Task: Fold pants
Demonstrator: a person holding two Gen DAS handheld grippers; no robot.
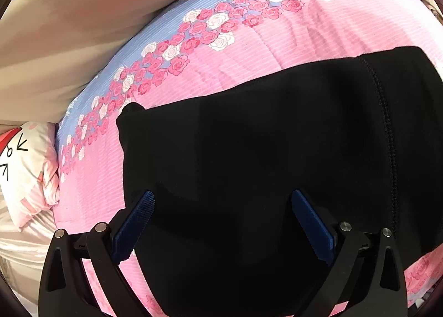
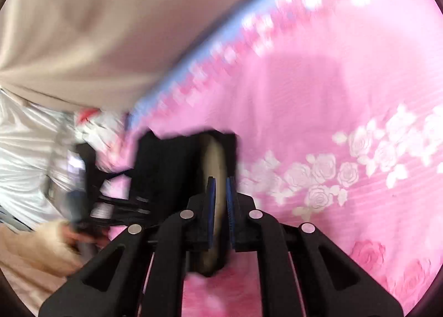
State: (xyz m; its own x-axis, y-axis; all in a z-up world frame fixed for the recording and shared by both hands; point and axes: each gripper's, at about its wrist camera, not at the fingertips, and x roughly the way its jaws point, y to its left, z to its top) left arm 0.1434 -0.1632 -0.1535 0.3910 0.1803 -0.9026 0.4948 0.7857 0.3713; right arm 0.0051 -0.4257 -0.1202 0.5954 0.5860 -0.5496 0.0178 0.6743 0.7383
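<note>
Left wrist view gives me my left gripper (image 1: 223,197) spread wide above the black pants (image 1: 277,150) lying flat on the pink rose bedspread (image 1: 235,48), while my right gripper (image 2: 220,188) is clamped on a pants edge amid blur, someone's hand (image 2: 49,245) nearby.

Bright, even, soft indoor light in both views. Left wrist view sharp; black pants (image 1: 277,137) underexposed, folds lost in flat darkness. Right wrist view heavily motion-blurred, sharpest around the right gripper (image 2: 220,182). Strong fisheye bending and dark vignette at all corners.
</note>
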